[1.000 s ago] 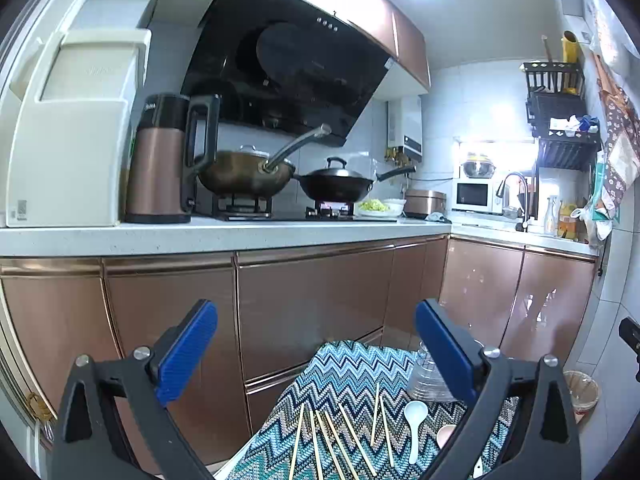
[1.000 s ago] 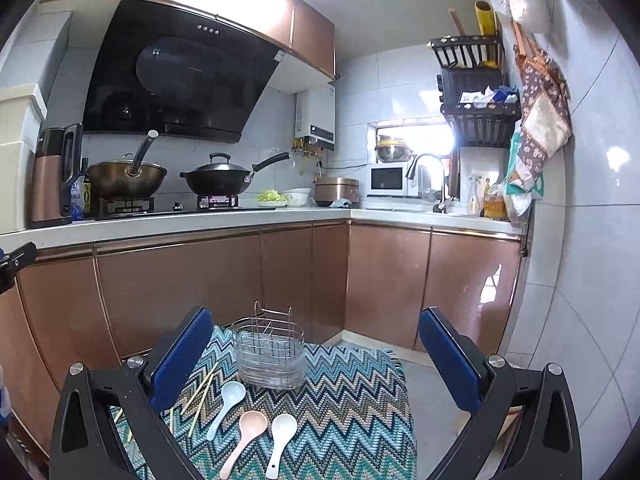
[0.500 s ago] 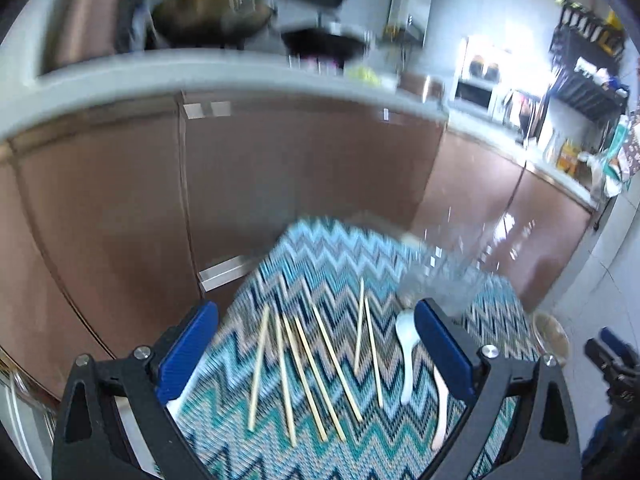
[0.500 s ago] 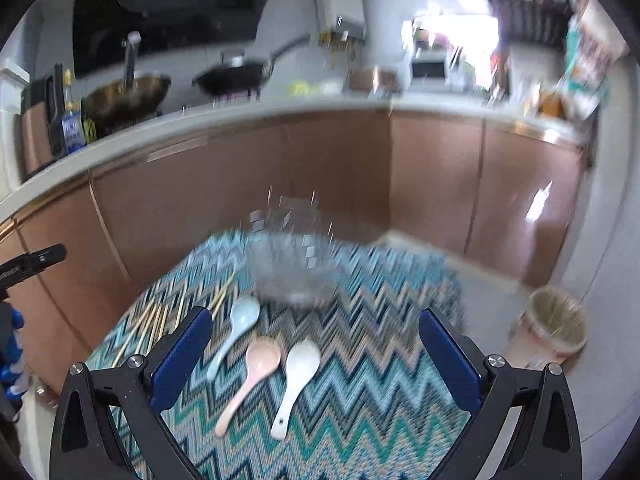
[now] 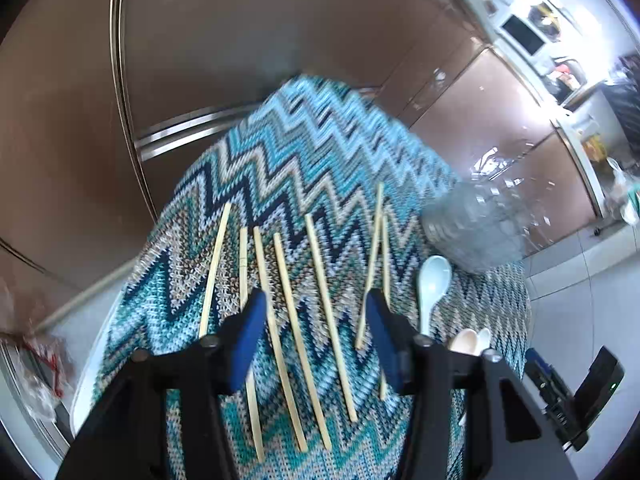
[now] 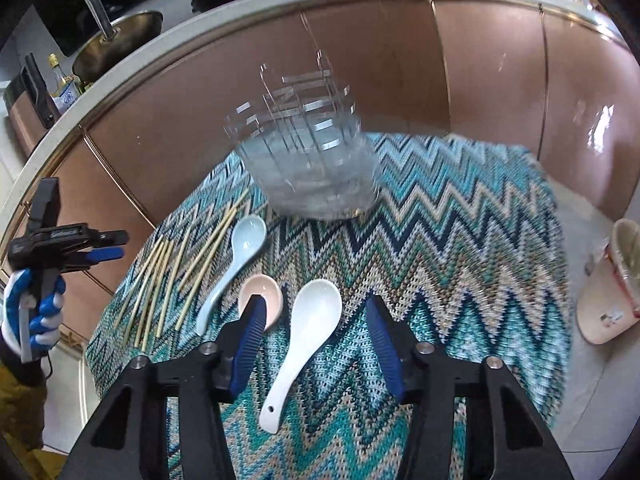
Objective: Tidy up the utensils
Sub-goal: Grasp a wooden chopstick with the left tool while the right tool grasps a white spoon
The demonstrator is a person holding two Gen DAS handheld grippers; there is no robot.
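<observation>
Zigzag cloth (image 6: 460,248), white spoon (image 6: 304,344) between right tool (image 6: 316,320) fingers.

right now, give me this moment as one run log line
left gripper: open over chopsticks | right gripper: open over white spoon | holder: no utensils visible inside

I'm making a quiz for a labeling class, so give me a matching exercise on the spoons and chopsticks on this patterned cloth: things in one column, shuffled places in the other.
Things:
1. white spoon
2. pink spoon
3. light blue spoon
4. chopsticks

Places:
A. partly hidden behind the left finger of the right tool
B. scattered at the left side of the cloth
C. between the fingers of the right tool
D. next to the chopsticks, bowl end toward the wire utensil holder

Pairs: 1-C, 2-A, 3-D, 4-B
</observation>
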